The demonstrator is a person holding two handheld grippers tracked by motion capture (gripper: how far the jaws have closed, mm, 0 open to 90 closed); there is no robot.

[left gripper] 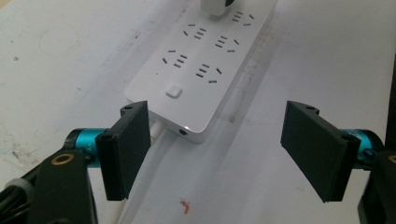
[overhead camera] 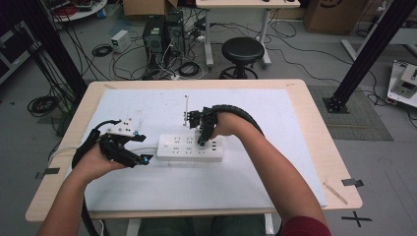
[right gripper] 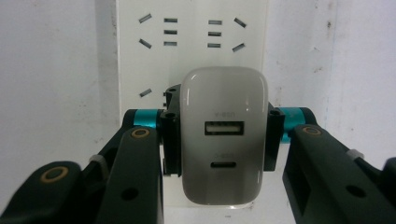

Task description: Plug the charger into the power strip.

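A white power strip [overhead camera: 189,147] lies across the middle of the white mat, its sockets facing up. My right gripper [overhead camera: 202,139] points down onto the strip's right half. In the right gripper view this gripper [right gripper: 223,136] is shut on a white USB charger [right gripper: 224,93], whose two ports face the camera, and the charger stands over the strip [right gripper: 191,32]. My left gripper [overhead camera: 141,159] rests at the strip's left end. Its jaws [left gripper: 219,147] stand wide open with nothing between them, just short of the switch end of the strip [left gripper: 196,70].
The white mat [overhead camera: 147,187] covers most of the wooden table [overhead camera: 324,147]. A small red mark [left gripper: 185,206] is on the mat near my left gripper. Beyond the far edge stand a black stool [overhead camera: 242,51], computer towers [overhead camera: 162,34] and loose floor cables.
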